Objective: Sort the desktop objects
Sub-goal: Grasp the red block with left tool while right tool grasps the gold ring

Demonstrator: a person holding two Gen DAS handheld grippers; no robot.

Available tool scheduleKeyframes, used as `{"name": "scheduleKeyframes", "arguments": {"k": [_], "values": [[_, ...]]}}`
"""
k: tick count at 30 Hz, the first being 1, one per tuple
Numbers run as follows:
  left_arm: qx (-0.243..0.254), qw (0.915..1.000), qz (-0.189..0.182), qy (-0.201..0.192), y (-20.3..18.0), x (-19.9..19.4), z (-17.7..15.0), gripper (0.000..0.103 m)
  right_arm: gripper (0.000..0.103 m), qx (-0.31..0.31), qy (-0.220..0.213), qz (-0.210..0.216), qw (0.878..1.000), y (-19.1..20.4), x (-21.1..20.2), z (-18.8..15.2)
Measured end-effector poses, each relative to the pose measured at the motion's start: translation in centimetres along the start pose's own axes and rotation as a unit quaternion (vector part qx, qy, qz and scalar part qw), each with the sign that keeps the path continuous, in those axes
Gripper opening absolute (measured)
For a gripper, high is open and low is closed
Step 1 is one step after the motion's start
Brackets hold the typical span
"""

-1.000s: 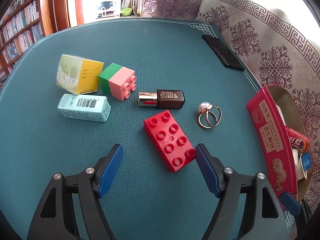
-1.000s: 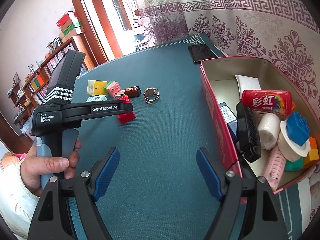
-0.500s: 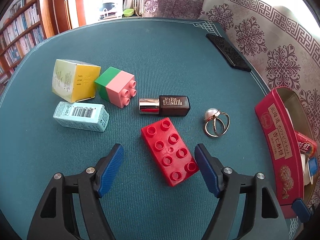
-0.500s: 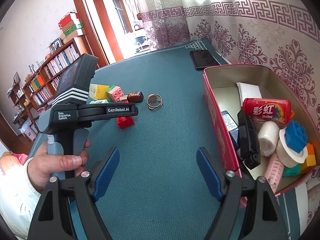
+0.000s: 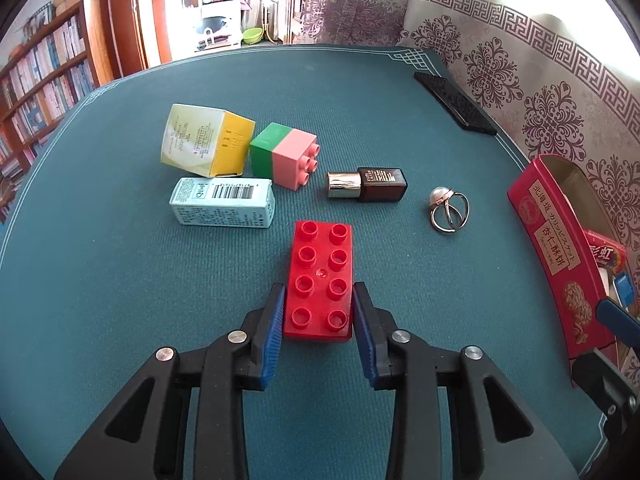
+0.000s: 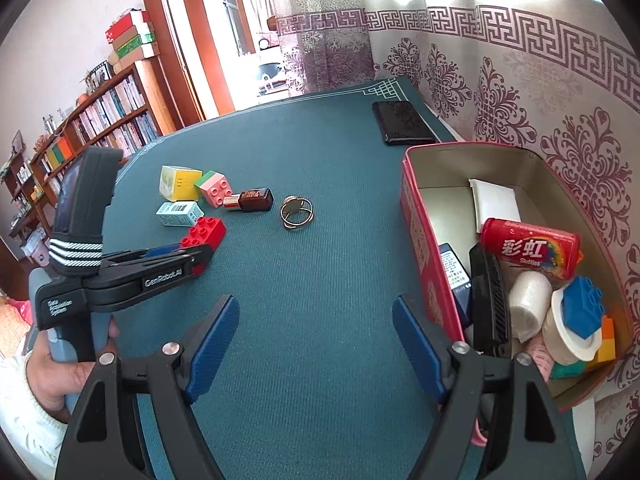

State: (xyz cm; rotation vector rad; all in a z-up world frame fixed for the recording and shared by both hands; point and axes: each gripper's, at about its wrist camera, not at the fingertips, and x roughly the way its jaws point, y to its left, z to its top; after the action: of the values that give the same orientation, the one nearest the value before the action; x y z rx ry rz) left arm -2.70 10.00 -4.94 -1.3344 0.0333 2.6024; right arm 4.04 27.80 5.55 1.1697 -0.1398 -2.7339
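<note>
Red plastic: an eight-stud red brick [image 5: 320,280] lies studs-up on the green felt table [image 5: 120,300], its near end between the blue pads of the left gripper [image 5: 318,312], whose jaws have just been closing and now sit against the brick's two long sides. From the right wrist view, that tool's black arm carries the lettering "GenRobot.AI", and its body reads "Data Acquisition System"; a hand [image 6: 60,376] in a white sleeve holds its handle. The right gripper [image 6: 316,344] hangs over bare felt with its jaws wide apart and nothing between them. Just beside it, to the right, stands a red tin [image 6: 416,216] with Chinese or Japanese characters on its outer wall; inside it lies a red packet [image 6: 532,248] marked "Skittles" under two Chinese characters, along with a blue brick [image 6: 584,304], a white roll [image 6: 528,304] and a black comb-like item [image 6: 488,296]. Beyond the red brick lie a pale blue carton [image 5: 224,202] with a barcode, a dark brown bottle [image 5: 368,189] with a gold cap and illegible gold print, and a gold ring [image 5: 446,210] bearing a pearl. Farther off sit a green-and-pink brick [image 5: 286,156] and a yellow box [image 5: 206,142] with small unreadable text. A black phone [image 5: 454,102] lies near the far table edge.
</note>
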Motion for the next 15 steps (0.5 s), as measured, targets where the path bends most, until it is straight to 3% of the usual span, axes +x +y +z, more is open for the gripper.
{"name": "scheduleKeyframes", "arguments": {"k": [7,15], "values": [[-0.020,0.9997,-0.009,-0.012,1.1,-0.6,-2.0,0.035,0.072,-0.045,0.041,0.001,0.998,2.2,1.7,1.4],[-0.032,0.9992,-0.019,-0.011,1.7,-0.4,-2.3,0.035,0.070,-0.050,0.086,0.014,0.995,3.3,3.7,3.1]]}}
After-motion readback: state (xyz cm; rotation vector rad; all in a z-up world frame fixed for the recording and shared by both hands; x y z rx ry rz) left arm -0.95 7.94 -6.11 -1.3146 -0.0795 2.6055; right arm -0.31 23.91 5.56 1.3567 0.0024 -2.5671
